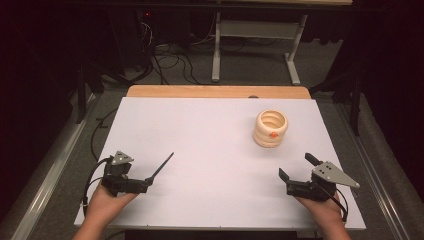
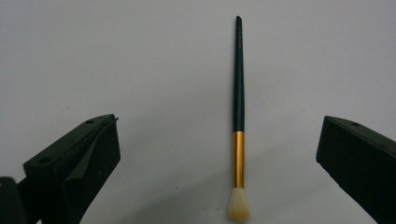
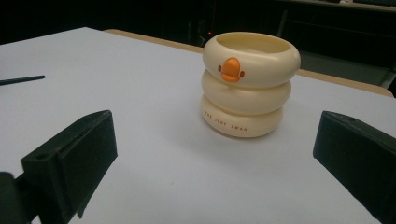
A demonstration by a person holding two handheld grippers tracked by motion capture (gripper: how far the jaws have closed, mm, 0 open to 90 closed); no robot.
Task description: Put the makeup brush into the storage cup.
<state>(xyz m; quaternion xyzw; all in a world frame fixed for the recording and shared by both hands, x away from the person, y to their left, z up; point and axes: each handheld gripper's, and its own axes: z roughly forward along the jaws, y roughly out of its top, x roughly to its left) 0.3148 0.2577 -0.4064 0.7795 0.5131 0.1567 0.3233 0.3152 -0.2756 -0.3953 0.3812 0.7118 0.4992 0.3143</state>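
Lying flat on the white table top, one makeup brush is the item nearest the left gripper: it has a slim dark handle tapering to a fine tip, a gold ferrule and a short tuft of pale cream bristles. In the left gripper view its long axis runs straight away from the camera, bristle end nearest and handle tip farthest, and it sits between the two black jaws, closer to the one at that view's right, with neither touching it. In the high view the brush slants up and to the right from the left gripper, tip toward the table's middle. The left gripper's jaws stand wide apart and hold nothing. One cream pot, shaped as three stacked rings with an orange duck bill on the top ring and small lettering on the bottom ring, stands upright at the table's far right, well apart from the brush. The right gripper faces it from the near right, jaws spread wide and holding nothing. Count: one brush, one pot, two grippers.
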